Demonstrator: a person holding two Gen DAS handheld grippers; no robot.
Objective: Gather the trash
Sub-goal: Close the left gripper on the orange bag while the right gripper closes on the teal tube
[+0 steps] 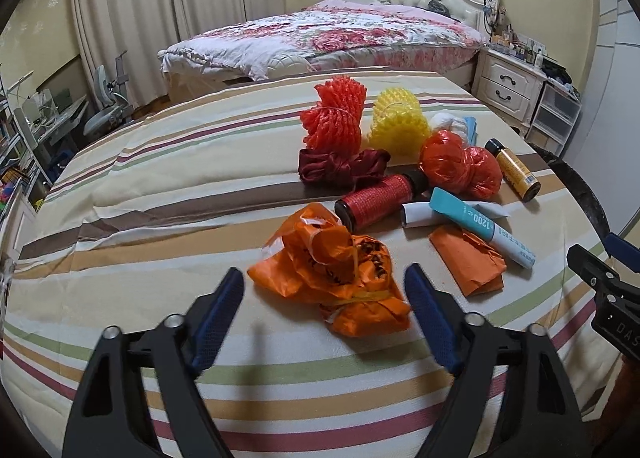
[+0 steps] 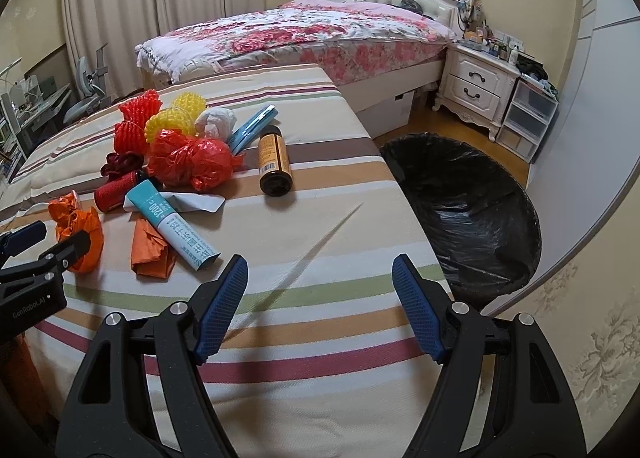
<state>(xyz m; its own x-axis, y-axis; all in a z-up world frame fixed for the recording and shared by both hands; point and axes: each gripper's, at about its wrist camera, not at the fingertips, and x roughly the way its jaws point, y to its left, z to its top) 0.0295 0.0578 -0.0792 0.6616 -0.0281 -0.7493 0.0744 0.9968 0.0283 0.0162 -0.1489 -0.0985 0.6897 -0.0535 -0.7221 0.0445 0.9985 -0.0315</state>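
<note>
Left wrist view: the left gripper points down at the striped cloth with the crumpled orange bag between its two blue fingers.
Left jaws: partly open, one finger on each side of the bag; the right pad looks to be just at the bag's edge, the left one shows a strip of cloth in between, so no grip yet by my reading.
Why so placed: the bag is the nearest piece of the pile, and straddling it lets one squeeze gather its loose folds.
Ahead of the left jaws: a red-labelled bottle lies just beyond the bag, then a dark red ribbon, a red foam net and a yellow foam net.
Right of the left jaws: a folded orange paper, a teal tube lying across it, a red plastic bag and an amber bottle.
Right wrist view: the right gripper hangs over bare cloth, its jaws wide apart and empty.
Right of the right jaws: a bin with a black liner stands beside the table edge, mouth open, presumably where each piece is meant to go.
Why the right gripper waits there: it sits between pile and bin, likely ready for a next pick.
Task state: most of the trash is on the cloth; the liner looks empty as far as can be seen.
</note>
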